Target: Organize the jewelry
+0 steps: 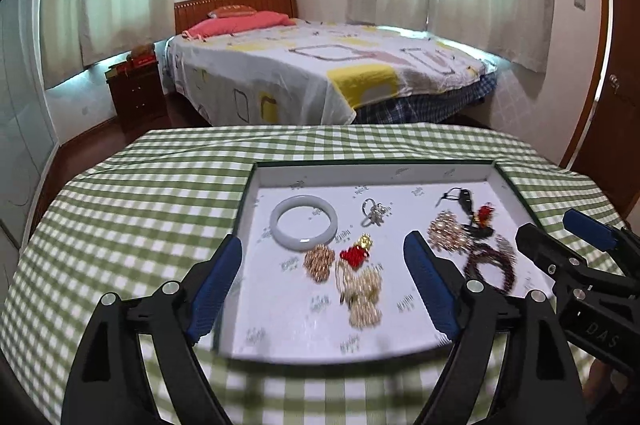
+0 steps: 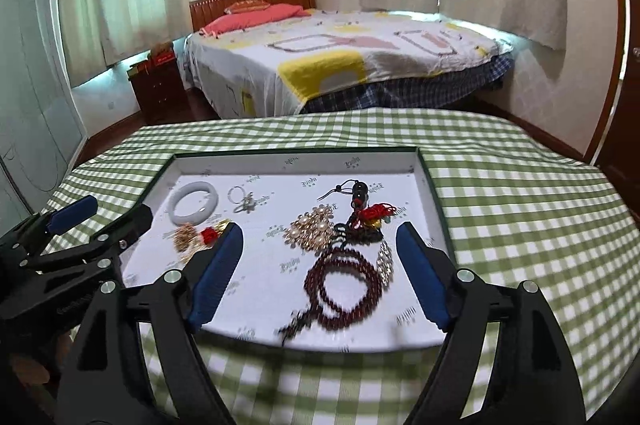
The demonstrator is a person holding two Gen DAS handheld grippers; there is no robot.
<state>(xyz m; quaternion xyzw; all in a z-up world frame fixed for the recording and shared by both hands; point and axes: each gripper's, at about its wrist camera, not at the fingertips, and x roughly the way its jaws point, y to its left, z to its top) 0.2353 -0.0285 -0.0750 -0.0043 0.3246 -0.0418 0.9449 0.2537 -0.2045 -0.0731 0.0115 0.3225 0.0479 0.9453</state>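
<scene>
Right wrist: my right gripper (image 2: 320, 271) is wide open over the near edge of the white tray (image 2: 424, 177), nothing gripped. Dark red bead bracelet (image 2: 344, 285) lies between the fingers. Pearl cluster (image 2: 310, 231) just behind it, jade bangle (image 2: 195, 202) far left. Left gripper (image 2: 106, 215) at left, open too.

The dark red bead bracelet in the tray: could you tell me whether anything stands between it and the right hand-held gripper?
Nothing visible does. The right hand-held gripper is open above the tray, with the dark red bead bracelet lying between its fingers. A pearl cluster and a silvery piece only border it.
</scene>
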